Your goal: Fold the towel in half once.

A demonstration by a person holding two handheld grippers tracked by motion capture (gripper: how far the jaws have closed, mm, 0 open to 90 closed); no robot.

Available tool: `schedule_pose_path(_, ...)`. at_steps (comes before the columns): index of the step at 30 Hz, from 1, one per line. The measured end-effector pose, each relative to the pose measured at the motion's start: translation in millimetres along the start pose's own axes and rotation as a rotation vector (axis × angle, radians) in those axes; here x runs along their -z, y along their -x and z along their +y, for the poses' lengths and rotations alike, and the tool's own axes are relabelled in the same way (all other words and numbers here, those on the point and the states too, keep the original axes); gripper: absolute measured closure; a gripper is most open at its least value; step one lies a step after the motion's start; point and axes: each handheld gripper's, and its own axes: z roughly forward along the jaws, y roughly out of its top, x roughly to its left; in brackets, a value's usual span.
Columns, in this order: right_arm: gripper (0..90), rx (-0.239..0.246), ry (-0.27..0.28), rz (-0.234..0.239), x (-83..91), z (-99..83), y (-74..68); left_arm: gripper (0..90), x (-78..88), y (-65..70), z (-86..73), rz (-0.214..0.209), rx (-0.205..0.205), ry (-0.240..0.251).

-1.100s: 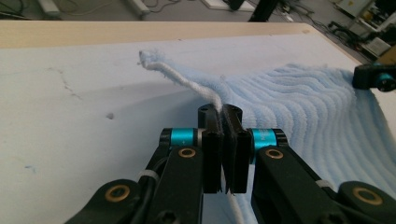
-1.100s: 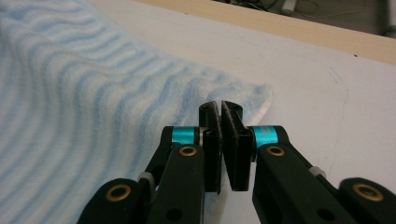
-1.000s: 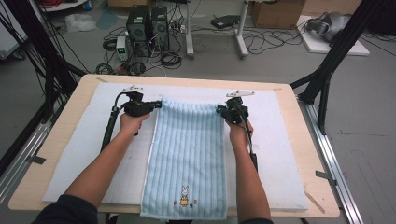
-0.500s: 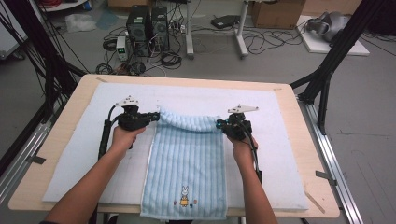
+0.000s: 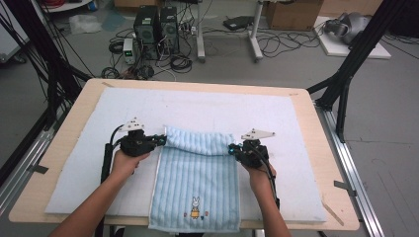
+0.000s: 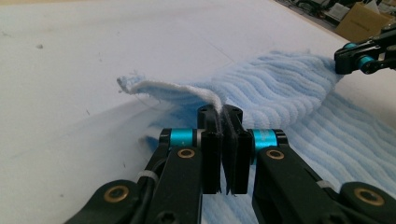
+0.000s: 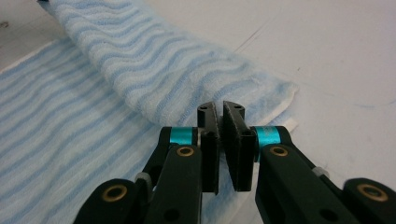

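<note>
On the white mat (image 5: 89,173), both grippers (image 5: 162,139) (image 5: 232,149) pinch the blue towel's (image 5: 197,177) folded-over corners.

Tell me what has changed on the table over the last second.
Both hand-held grippers, left and right, came toward the person, each clamped on a far corner of the blue striped towel. That drags the far edge back over the towel, so a rolled fold now sits about a third of the way down. The near end with the rabbit motif and the white mat stayed put.
</note>
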Motion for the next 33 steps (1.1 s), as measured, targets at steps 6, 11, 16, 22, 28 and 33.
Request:
schedule_pose_path(6,84.4,0.001,-0.027,0.015,-1.4,-12.1,-4.0,84.8,1.2,-1.6,-14.3,0.005,0.000,-0.048)
schedule_pose_path(11,68.5,-0.044,0.006,0.008,1.2,-11.7,0.1,44.2,-0.3,-11.8,-12.6,0.058,0.087,-0.014)
schedule_pose_path(16,57.7,-0.078,0.031,-0.025,7.1,-6.3,8.1,39.1,-2.1,-19.6,-1.2,0.071,0.091,0.000)
schedule_pose_path(22,48.5,-0.107,0.044,-0.059,7.7,3.2,20.3,37.9,-8.8,-29.5,11.0,0.077,0.128,0.005)
schedule_pose_path(28,46.6,-0.142,0.022,-0.071,-2.0,15.1,31.9,38.4,-20.1,-35.1,16.3,0.082,0.160,0.008)
schedule_pose_path(33,45.1,-0.149,-0.023,-0.068,-21.4,29.0,37.1,39.3,-32.3,-38.2,9.8,0.089,0.178,-0.039)
